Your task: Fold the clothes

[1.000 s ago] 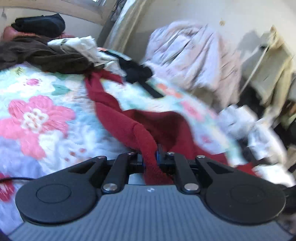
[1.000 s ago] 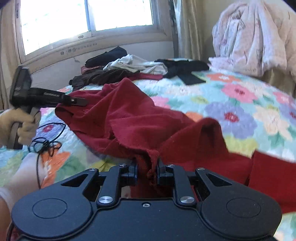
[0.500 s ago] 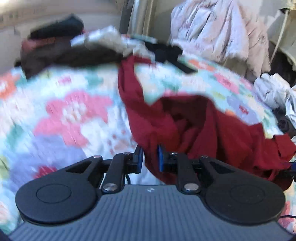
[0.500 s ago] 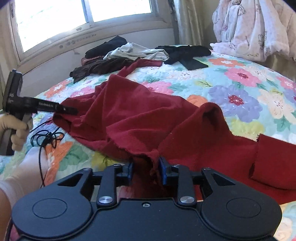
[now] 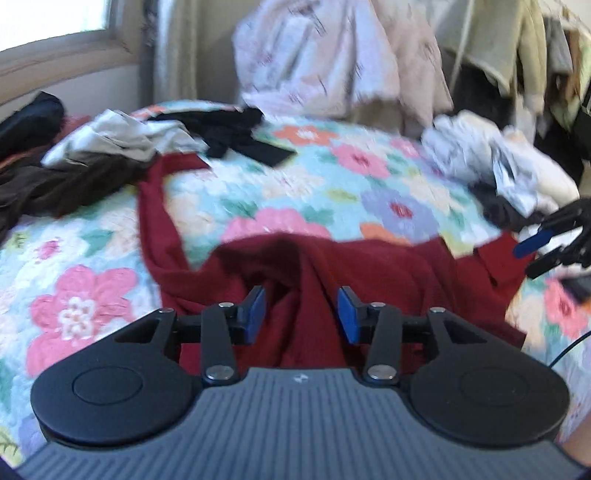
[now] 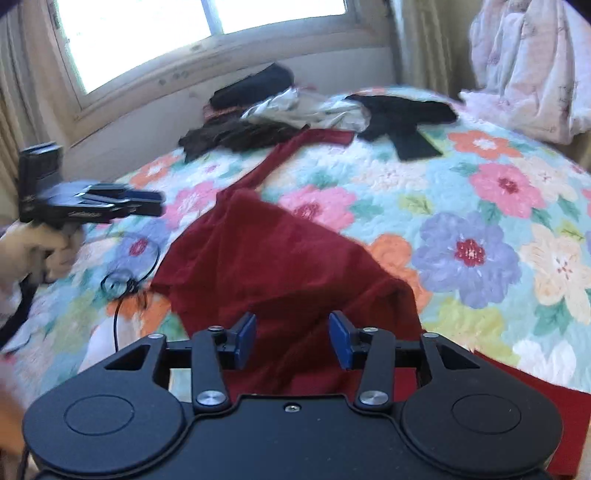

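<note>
Firstly, left wrist view
Left gripper (image 5: 301, 308): lower centre of the frame, jaws spread wide, blue pads (image 5: 256, 314) apart with nothing pinched between them.
Red garment (image 5: 369, 280): centre of the frame, lying rumpled on the floral bedspread (image 5: 369, 177); a raised fold of it sits in the gap between the pads, gripped by neither.
Red sleeve or strip (image 5: 151, 206): runs from the garment up toward the upper left, ending by the heap of clothes.
Heap of clothes (image 5: 110, 140): upper left, grey-white and dark brown pieces; whether they touch the red strip's end cannot be told.
Black garment (image 5: 236, 133): upper centre, flat on the bedspread.
Right gripper (image 5: 550, 240): right edge of the frame, blurred, fingers apart, just beside the red garment's far corner.
Pink-white bedding (image 5: 332, 55): top centre, piled behind the bed.

Right wrist view
Right gripper (image 6: 291, 338): lower centre, jaws wide apart, blue pads (image 6: 341, 339) clear of each other, holding nothing.
Red garment (image 6: 280, 266): centre, spread on the bedspread (image 6: 480, 221) directly beyond and under the open fingers.
Left gripper (image 6: 147, 201): left of the frame, blurred, held in a gloved hand (image 6: 33, 247) above the bedspread, apart from the garment.
Black cable (image 6: 125, 284): lower left, looped on the bedspread beside the garment's left edge.
Window (image 6: 203, 33): top left, bright.
</note>
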A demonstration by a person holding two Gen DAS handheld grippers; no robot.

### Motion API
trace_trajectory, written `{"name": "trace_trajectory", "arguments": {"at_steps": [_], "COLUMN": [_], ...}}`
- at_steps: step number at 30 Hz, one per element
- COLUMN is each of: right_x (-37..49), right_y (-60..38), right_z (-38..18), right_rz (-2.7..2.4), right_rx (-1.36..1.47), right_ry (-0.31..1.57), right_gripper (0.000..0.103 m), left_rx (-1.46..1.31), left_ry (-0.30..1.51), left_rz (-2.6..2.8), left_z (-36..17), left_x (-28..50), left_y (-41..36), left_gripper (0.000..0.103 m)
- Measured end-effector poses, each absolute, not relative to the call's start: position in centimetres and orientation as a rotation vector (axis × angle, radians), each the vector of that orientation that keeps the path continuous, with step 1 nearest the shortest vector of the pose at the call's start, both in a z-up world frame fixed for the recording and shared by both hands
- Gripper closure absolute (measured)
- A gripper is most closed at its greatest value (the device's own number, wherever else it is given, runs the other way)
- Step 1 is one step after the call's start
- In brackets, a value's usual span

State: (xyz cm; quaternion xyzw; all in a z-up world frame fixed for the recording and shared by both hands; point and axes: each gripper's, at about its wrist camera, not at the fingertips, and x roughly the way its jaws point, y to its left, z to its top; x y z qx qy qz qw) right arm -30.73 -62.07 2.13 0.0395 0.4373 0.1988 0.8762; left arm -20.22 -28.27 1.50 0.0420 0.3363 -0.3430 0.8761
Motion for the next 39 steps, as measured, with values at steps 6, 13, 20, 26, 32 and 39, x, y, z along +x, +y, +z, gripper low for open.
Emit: {"name": "trace_trajectory", "arguments": {"at_steps": [6, 13, 20, 26, 32, 39], "right_x": [-30.1, -28.0, -28.5, -27.6, -24.9, -18.0], "right_y": [-63.3, -61.5, -58.6, -57.5, -60.1, -67.1], "right_z": [0.6, -7.0, -8.4, -5.9, -0.9, 1.9], "right_rz": [0.374, 0.281, 0.309, 0.331, 0.280, 0.151], "right_rx": [0.271, 0.415, 0.204, 0.054, 0.150, 0.415], "right_ry": [1.021, 1.078, 1.100, 1.007, 0.807, 0.652], "right_gripper": [0.042, 0.037, 0.032, 0.098, 0.098, 0.098], "left_rx": [0.075, 0.045, 0.063, 0.135, 0.009, -0.025], "left_ry": [0.772, 0.829, 0.822, 0.787, 0.739, 0.674], "left_rz": [-0.742, -0.698, -0.761, -0.850, -0.897, -0.831], "left_z": [-2.1, -4.9, -5.9, -4.5, 0.3, 3.8], "left_x": [-19.7, -18.1, -18.5, -18.6, -13.6, -5.6], "left_y": [-30.8, -32.0, -32.6, -33.5, -34.3, -37.3], "left_gripper": [0.059, 0.056, 0.055, 0.092, 0.092, 0.092]}}
